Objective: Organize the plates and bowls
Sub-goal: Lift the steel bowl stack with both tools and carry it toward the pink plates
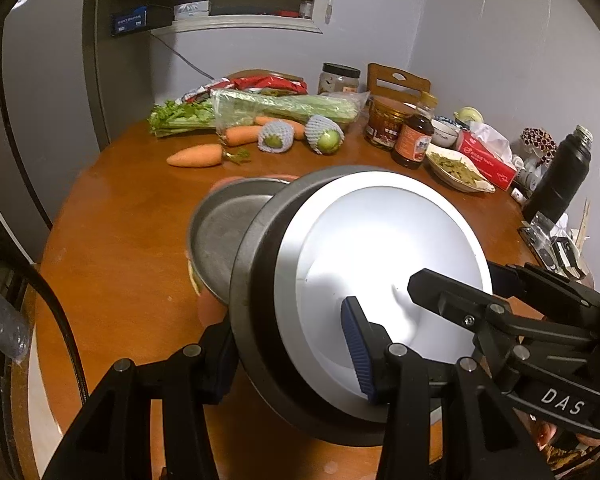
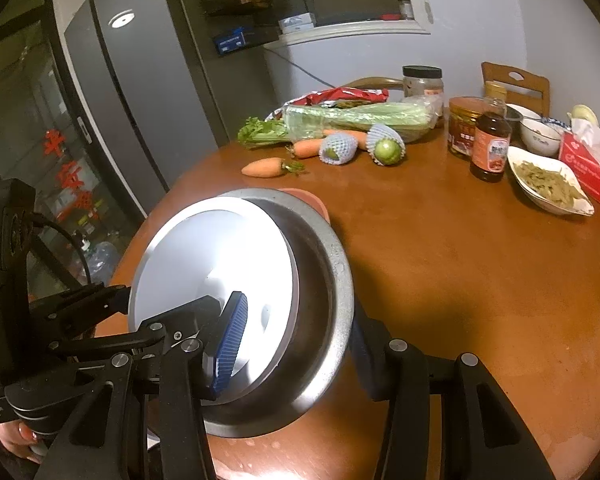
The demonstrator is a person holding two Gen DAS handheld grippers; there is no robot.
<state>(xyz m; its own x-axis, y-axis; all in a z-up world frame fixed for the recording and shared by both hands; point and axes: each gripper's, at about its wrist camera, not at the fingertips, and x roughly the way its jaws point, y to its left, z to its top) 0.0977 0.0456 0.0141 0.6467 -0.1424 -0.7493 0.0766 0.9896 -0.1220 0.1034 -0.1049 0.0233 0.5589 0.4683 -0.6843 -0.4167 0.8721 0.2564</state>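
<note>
Left wrist view: a white plate (image 1: 388, 264) is seen nested in a steel bowl (image 1: 260, 280), and the pair is tilted above the wooden counter (image 1: 120, 260). The near edge of the stack is clamped by the left gripper (image 1: 292, 356), one blue pad (image 1: 358, 352) pressed on the plate's face and the other finger set behind the bowl. The opposite edge is gripped likewise by the right gripper (image 2: 288, 344), as shown in the right wrist view, at a narrow opening. A second steel dish (image 1: 220, 236) is seen just behind the stack, over an orange plate (image 2: 304, 198). Farther back, carrots (image 1: 196, 156), celery (image 1: 260, 110), a sauce bottle (image 1: 414, 140) and a dish of green beans (image 1: 456, 170) are laid on the counter.
</note>
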